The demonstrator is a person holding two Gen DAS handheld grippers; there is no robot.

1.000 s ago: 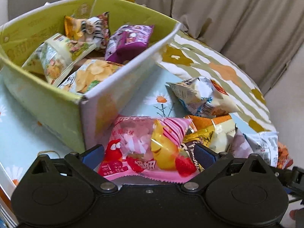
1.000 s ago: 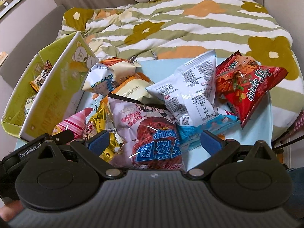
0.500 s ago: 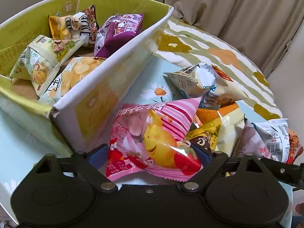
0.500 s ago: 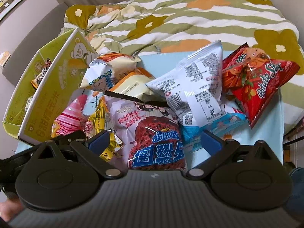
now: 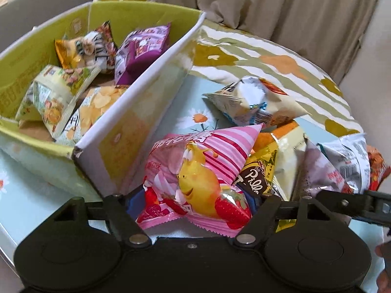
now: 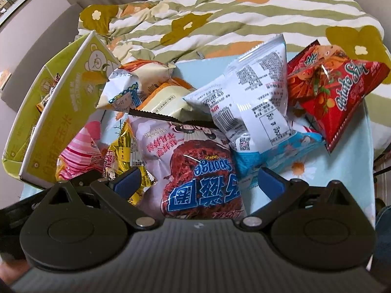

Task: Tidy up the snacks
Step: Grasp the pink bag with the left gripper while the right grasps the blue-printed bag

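My left gripper (image 5: 193,200) is shut on a pink striped snack bag (image 5: 202,168) with a yellow cartoon figure, held beside the green cardboard box (image 5: 136,112). The box holds several snack bags, among them a purple one (image 5: 141,48). My right gripper (image 6: 198,180) is open, its fingers either side of a lilac "sponge" snack bag (image 6: 193,168) that lies on the pile. The pink bag also shows at the left of the right wrist view (image 6: 80,151).
Loose bags lie on the light-blue flowered table (image 6: 342,171): a white one (image 6: 259,97), a red potato-stick one (image 6: 334,90), a cream one (image 5: 256,102), a gold-brown one (image 5: 259,178). A striped flowered blanket (image 6: 220,19) lies behind. Curtains hang at the back.
My left gripper has closed on the pink bag and lifted it, tilting it up. My right gripper has moved closer over the lilac bag and stays open.
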